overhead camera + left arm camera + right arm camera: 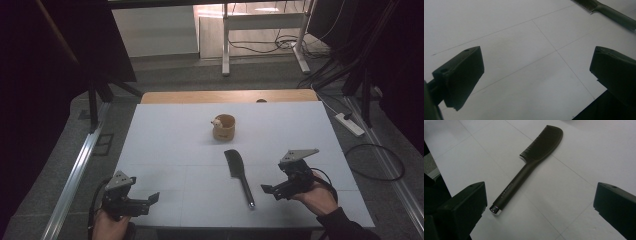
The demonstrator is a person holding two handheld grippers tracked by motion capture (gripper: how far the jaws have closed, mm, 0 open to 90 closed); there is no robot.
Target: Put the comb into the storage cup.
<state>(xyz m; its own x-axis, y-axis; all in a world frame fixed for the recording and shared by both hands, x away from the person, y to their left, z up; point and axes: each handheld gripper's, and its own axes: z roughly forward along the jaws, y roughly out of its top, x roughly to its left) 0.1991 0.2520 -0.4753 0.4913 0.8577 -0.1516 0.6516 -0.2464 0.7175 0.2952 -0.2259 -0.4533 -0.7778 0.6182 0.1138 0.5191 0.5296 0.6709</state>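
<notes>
Lay flat on the white table: a black plastic comb with a long handle and silver end cap, teeth end toward the far side, handle toward the near edge, roughly mid-table. Stood well beyond it: a small tan wooden cup, upright, with a small pale object at its rim, too small to tell. Hovered just right of the comb's handle: right gripper, jaws wide apart, nothing between them, comb lying ahead in the right gripper view. Hung near the near-left corner, well apart from the comb: left gripper, jaws likewise spread and empty.
</notes>
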